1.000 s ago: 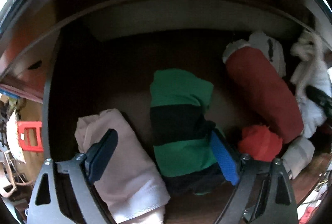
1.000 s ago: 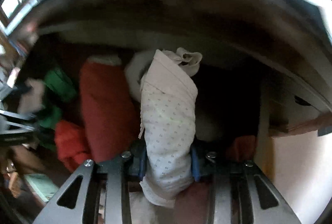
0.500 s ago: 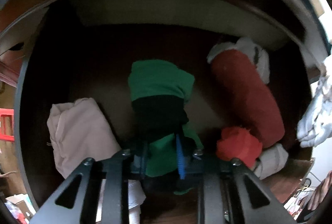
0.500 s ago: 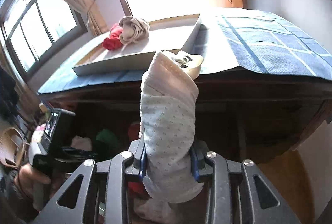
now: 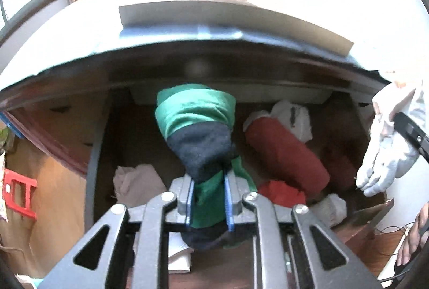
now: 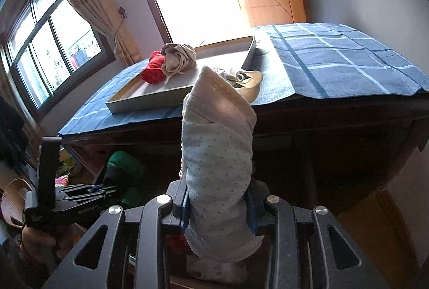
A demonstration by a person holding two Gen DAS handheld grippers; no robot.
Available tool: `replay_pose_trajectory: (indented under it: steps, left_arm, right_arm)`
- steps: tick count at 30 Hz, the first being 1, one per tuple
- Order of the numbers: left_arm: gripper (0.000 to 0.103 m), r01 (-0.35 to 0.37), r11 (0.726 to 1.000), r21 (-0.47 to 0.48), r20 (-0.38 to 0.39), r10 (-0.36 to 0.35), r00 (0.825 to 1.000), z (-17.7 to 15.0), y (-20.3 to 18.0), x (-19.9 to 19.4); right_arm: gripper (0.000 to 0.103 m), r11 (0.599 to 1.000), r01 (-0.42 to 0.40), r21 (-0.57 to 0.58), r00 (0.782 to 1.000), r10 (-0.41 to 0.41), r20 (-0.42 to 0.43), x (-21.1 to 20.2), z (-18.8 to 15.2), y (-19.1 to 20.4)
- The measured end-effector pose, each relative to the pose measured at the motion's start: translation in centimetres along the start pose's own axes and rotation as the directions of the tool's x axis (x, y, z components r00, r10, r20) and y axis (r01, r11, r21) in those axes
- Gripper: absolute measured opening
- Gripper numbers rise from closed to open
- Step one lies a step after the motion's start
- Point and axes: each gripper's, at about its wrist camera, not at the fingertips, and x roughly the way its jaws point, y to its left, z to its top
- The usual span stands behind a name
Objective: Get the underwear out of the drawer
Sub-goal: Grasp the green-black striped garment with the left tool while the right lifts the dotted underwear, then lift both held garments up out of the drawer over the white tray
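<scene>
Left wrist view has the left gripper clamped tight on a rolled green-and-navy striped pair of underwear, blue pads pinching the lower end while the roll sticks up over the open dark wooden drawer. Down in the drawer there's a long dark-red fabric roll toward the right side, a small bright-red bundle near the front edge, a pale pink folded piece at the front left, and some white bits in the back right corner and front right. The right wrist view shows the right gripper squeezed onto a rolled pale-blue dotted pair of underwear with a pinkish waistband, held upright in front of the desk edge. On the desktop, over a blue checked cloth, sits a shallow grey tray with a red bundle and a beige bundle in its far corner, so I'd guess that's where these go. What could go wrong, imo: both rolls are gripped near one end, so a quick swing could let them unroll or slip out of the pads. The green roll also sits close under the desk's front edge, so lifting straight up might snag it there. And both hands are close together, so heading for the tray at once could knock the grippers into each other.
</scene>
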Motion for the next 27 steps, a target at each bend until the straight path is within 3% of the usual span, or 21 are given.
replay_pose_trajectory:
  steps: [4,12,27]
  left_arm:
    - [0.016,-0.017,1.0,0.022,0.048,0.016,0.999,0.1,-0.1,-2.0]
    - [0.016,0.022,0.999,0.047,0.136,-0.028,0.99,0.2,-1.0,-5.5]
    - [0.016,0.084,0.99,0.112,0.302,-0.115,0.946,3.3,-2.8,-10.5]
  right_arm:
    - [0.035,1.0,-0.003,-0.006,1.0,0.003,0.025,-1.3,0.0,0.5]
    - [0.035,1.0,-0.006,-0.024,0.997,0.008,0.075,-3.9,0.5,1.4]
    - [0.035,0.998,-0.01,-0.06,0.983,0.02,0.183,-7.1,4.0,3.1]
